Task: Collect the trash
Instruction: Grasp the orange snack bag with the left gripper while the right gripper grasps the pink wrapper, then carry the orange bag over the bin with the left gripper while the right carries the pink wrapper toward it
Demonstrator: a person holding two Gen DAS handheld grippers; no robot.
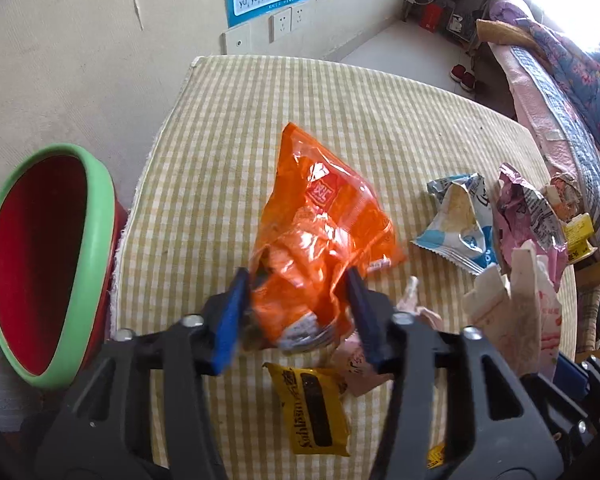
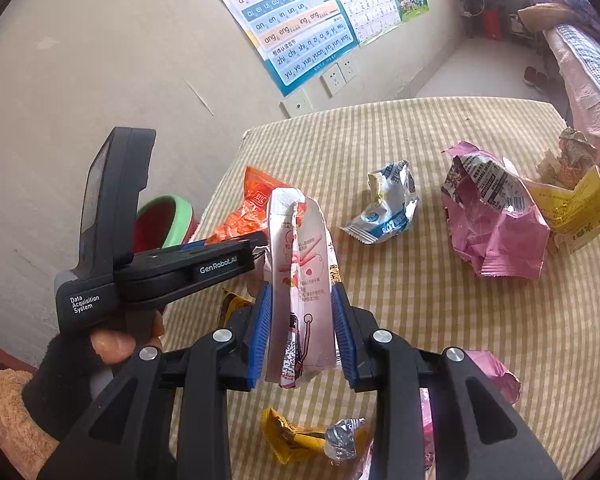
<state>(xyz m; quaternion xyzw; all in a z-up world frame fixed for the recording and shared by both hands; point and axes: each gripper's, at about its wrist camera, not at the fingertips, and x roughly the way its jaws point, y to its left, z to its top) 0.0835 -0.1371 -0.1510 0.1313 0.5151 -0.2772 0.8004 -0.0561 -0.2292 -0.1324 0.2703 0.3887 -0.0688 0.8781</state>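
At about nine o'clock in the left wrist view, just off the bench's (image 1: 220, 128) edge, sits the red bin with a green rim (image 1: 44, 264), its mouth open toward the camera; this looks like where the trash is meant to go. Next, at the centre, the left claw (image 1: 296, 312) has its blue pads part-closed against the near end of the orange snack bag (image 1: 320, 216), which crumples between them while the rest of the bag lies on the checked cloth toward twelve o'clock. Right of that, the right claw (image 2: 300, 332) stands narrowed on an upright white-and-pink wrapper (image 2: 300, 280), held clear of the cloth. So both hands appear to be in the pick-up step, each with one piece. Further right, at two to three o'clock, a blue-and-white wrapper (image 2: 384, 208), a pink bag (image 2: 500, 232) and a yellow wrapper (image 2: 576, 204) are not yet collected; a small yellow packet (image 1: 312, 412) lies near the claws at six o'clock. The next move likely calls for lifting the orange bag and carrying both loads toward nine o'clock over the bin, then opening the claws there.
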